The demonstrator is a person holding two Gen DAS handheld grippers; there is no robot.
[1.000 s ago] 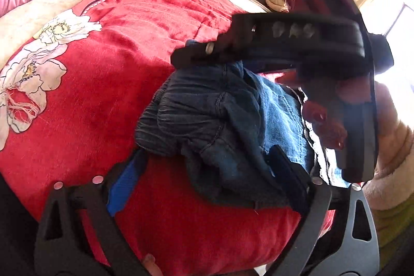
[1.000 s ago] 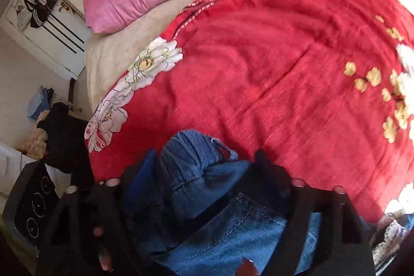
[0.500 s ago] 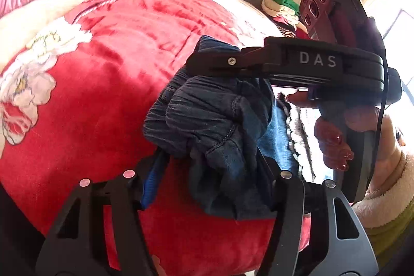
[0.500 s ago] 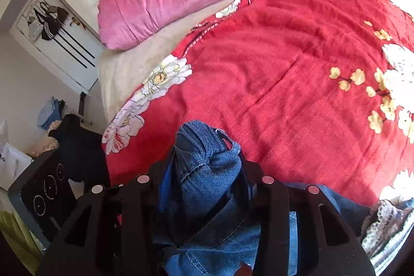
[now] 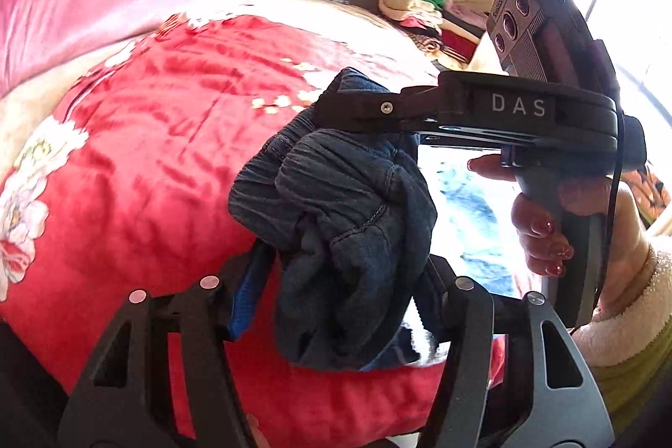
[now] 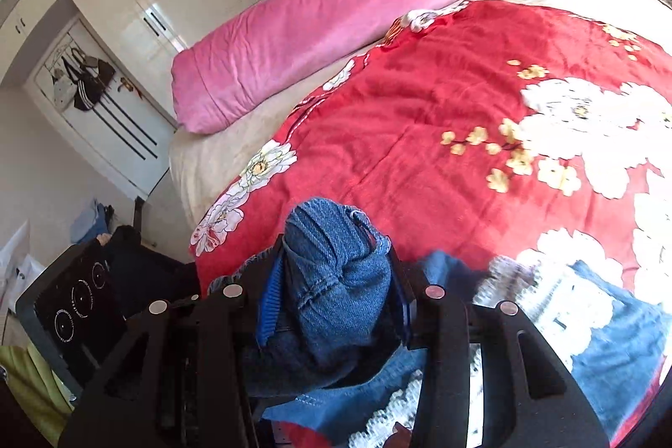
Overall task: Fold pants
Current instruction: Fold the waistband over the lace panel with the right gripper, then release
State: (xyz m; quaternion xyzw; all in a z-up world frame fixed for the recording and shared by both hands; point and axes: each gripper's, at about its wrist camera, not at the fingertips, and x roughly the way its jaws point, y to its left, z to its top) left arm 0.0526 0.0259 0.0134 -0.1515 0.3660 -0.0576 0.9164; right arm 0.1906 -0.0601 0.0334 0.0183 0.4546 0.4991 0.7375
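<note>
Bunching up between the two tools, the blue denim pants (image 5: 336, 204) are held off the red floral plush blanket (image 5: 138, 162) that covers the bed. On the left, the black two-finger left gripper (image 5: 340, 280) has its fingers pressed in on a dark, crumpled wad of the denim, its blue-lined pad (image 5: 248, 292) showing against the cloth. Just beyond it, the black right gripper (image 6: 336, 280) marked DAS reaches in from the right side, clamped on another fold of the same pants; its own camera shows a rounded lump of denim wedged tight between the fingers. The hand (image 5: 546, 229) with red-painted nails wraps that tool's handle. Below it, paler denim with white lace trim (image 6: 558, 305) spreads across the blanket, though glare from the window makes this part hard to read. Farther back lies a long pink velvet bolster pillow (image 6: 336, 36), along the far edge of the bed.
</note>
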